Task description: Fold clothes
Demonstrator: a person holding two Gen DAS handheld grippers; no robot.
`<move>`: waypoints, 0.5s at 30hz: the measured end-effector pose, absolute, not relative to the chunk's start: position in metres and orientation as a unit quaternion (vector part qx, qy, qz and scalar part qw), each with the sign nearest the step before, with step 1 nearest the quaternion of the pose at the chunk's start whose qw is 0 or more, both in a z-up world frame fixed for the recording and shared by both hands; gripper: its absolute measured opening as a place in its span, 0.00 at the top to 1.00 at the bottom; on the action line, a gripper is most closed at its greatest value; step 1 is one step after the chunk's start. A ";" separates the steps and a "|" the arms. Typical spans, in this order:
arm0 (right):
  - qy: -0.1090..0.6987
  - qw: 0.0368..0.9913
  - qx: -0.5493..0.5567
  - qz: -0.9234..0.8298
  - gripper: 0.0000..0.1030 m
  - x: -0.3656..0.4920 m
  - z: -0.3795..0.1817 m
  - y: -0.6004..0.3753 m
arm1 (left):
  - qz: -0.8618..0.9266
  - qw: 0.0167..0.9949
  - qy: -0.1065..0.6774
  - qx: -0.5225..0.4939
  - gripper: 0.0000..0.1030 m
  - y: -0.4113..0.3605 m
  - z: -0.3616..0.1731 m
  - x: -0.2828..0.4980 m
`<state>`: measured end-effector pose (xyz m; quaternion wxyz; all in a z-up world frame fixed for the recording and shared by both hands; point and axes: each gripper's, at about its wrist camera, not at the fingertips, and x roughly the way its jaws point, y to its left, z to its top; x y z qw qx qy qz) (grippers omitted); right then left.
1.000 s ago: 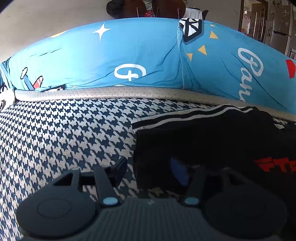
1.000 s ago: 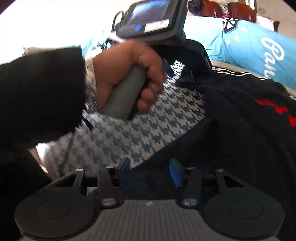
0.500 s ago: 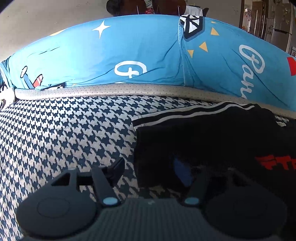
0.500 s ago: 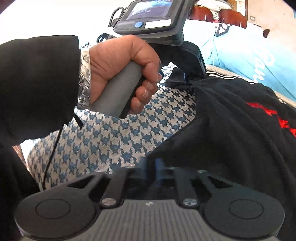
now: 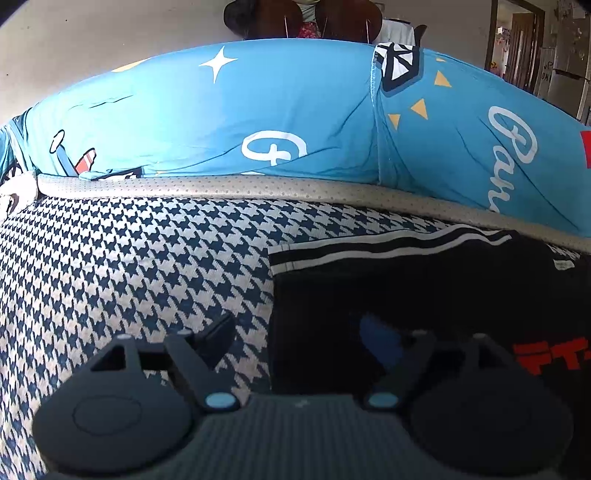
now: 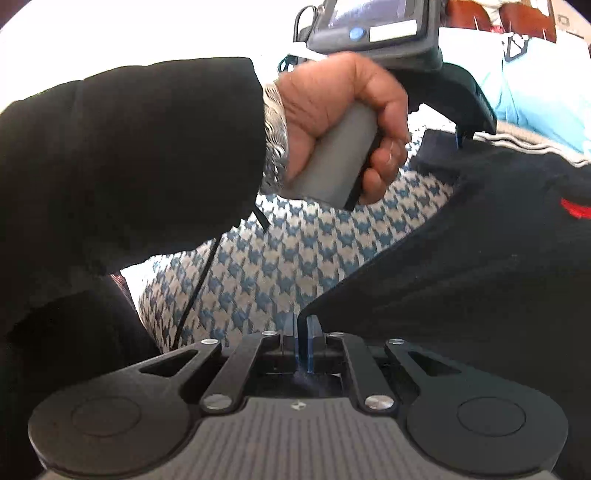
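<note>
Houndstooth cloth [image 5: 129, 273], woven in navy and off-white, covers the surface under both tongs; what kind of furniture lies beneath it cannot be told. The right tongs [image 6: 301, 345] are pinched tight on the near edge of a black garment with red lettering and white stripes [image 6: 480, 266], which spreads over the right part of that cloth. The left tongs [image 5: 295, 341] stand wide, one finger over the houndstooth and the other over the garment's [image 5: 424, 291] left edge, holding nothing. In the right wrist view a hand [image 6: 340, 114] in a black sleeve [image 6: 140, 147] grips the grey handle of the left tool. Beyond the garment runs a grey perforated border strip [image 5: 221, 186], then bright blue printed bedding [image 5: 258, 118] bulging up. Farther off stand dark brown chairs [image 5: 303, 18], a pale wall [image 5: 92, 40] and a doorway [image 5: 517, 40].
</note>
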<state>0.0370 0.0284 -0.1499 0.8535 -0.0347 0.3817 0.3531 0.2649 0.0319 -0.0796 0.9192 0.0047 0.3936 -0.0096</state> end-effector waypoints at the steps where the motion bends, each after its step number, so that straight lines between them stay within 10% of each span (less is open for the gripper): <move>1: 0.381 0.851 -0.036 0.358 0.89 0.036 -0.150 0.029 | -0.009 0.920 0.393 0.005 0.19 0.031 -0.080 0.265; 15: 0.404 0.813 -0.040 0.417 0.70 0.031 -0.136 0.032 | -0.014 0.921 0.388 0.028 0.04 0.009 -0.088 0.262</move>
